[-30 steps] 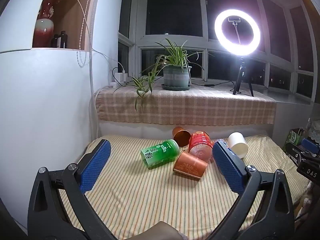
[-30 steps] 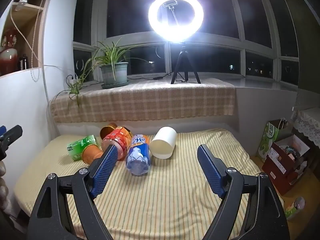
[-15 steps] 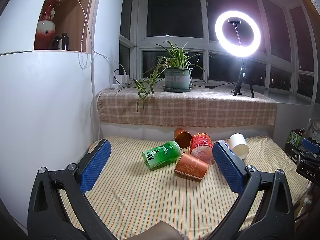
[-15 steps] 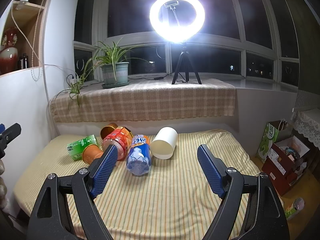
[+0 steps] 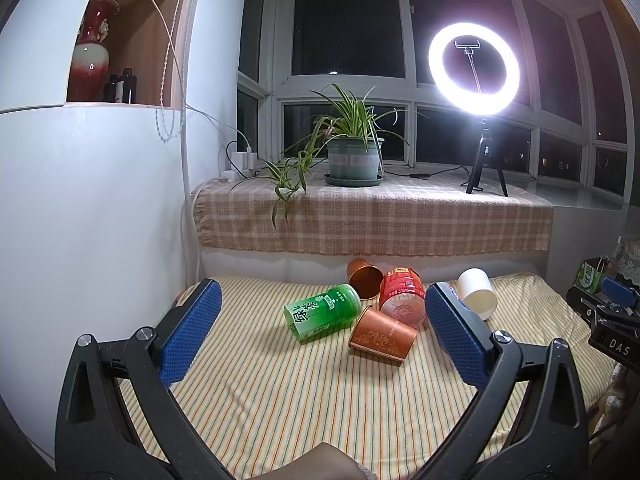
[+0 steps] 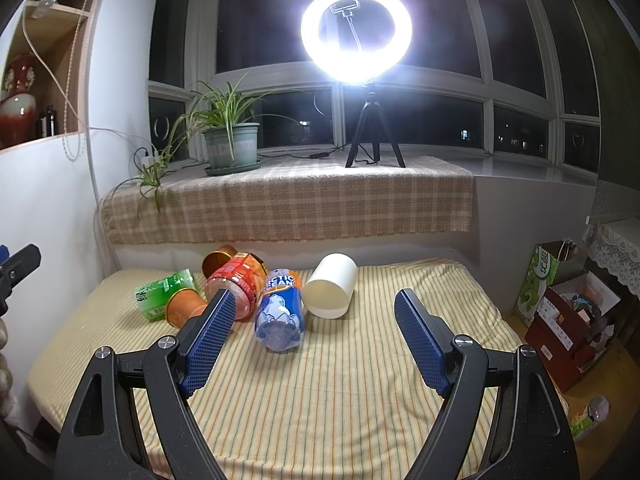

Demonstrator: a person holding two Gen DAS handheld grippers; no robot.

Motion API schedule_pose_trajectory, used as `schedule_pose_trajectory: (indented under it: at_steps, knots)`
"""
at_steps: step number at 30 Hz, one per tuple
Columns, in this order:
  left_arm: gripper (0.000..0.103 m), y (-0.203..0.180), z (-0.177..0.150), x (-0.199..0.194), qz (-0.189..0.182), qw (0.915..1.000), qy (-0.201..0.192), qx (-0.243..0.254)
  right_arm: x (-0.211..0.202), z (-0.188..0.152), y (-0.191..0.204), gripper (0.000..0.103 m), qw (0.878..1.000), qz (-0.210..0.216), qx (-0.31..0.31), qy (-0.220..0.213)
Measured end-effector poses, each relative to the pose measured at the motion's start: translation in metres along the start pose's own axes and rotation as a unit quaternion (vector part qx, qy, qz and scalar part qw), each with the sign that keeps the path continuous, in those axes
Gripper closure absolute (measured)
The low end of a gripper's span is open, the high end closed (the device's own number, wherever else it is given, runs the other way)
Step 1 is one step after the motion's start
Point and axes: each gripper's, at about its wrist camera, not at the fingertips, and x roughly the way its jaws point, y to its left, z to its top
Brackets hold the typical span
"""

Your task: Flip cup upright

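A white cylindrical paper cup (image 6: 330, 290) is seen lying on its side on the yellow striped cloth (image 6: 320, 392), its closed base turned toward the right wrist camera, just beside a blue-labelled plastic bottle (image 6: 280, 308). A green tea bottle (image 5: 323, 312), two orange patterned paper cups (image 5: 382, 333) and a red-labelled bottle (image 5: 401, 296) are clustered further left. The left gripper (image 5: 320, 320) and the right gripper (image 6: 310, 338) are both held spread wide above the cloth, with nothing gripped
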Motion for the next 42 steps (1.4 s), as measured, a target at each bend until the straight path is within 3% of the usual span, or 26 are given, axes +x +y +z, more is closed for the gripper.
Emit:
schedule_pose_trajectory:
  at_steps: [42]
  knots:
    - [0.000,-0.002,-0.003,0.000,0.001,1.0000,0.002,0.000,0.013,-0.006,0.001,0.021,1.000,0.003,0.000,0.018]
